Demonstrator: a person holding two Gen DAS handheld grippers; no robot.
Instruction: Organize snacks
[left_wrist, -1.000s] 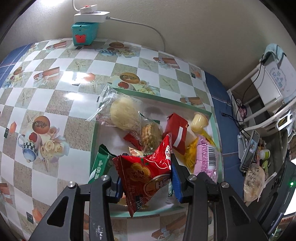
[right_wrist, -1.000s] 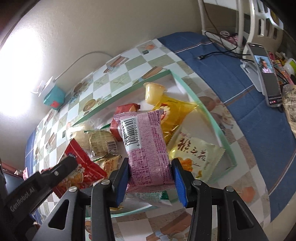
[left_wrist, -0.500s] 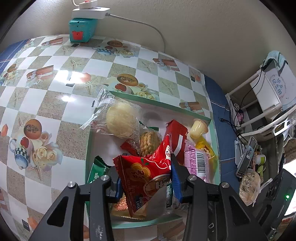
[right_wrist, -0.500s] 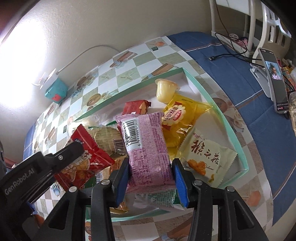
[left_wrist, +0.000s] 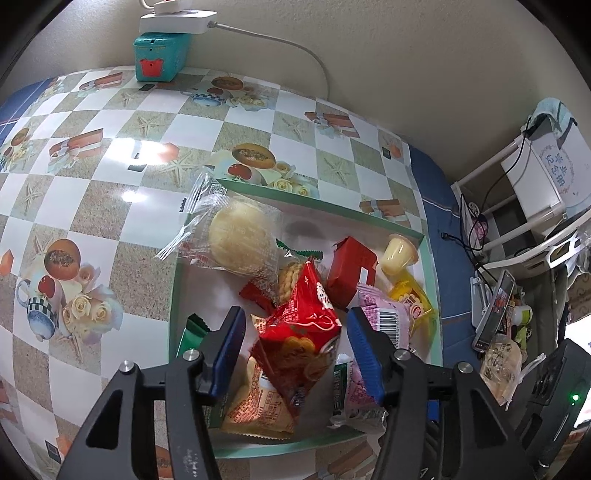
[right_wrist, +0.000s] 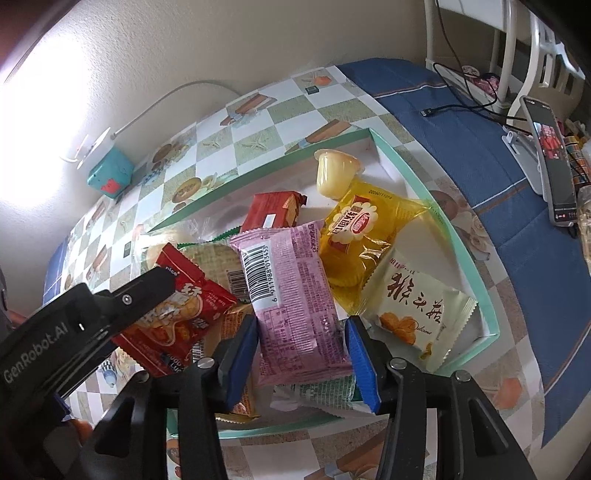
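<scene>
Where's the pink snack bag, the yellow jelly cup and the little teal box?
pink snack bag (right_wrist: 291, 295), right wrist view, middle of the wrapper
yellow jelly cup (right_wrist: 334, 173), right wrist view, its side
teal box (left_wrist: 159, 55), left wrist view, front face

Both grippers' jaws have just been opening. The left gripper (left_wrist: 295, 347) now stands clear of the red snack packet (left_wrist: 301, 332), which was pinched before and now rests between the pads on the pile. The right gripper (right_wrist: 301, 354) likewise lets go of the pink packet (right_wrist: 291, 295), which lies loose between its pads.
</scene>
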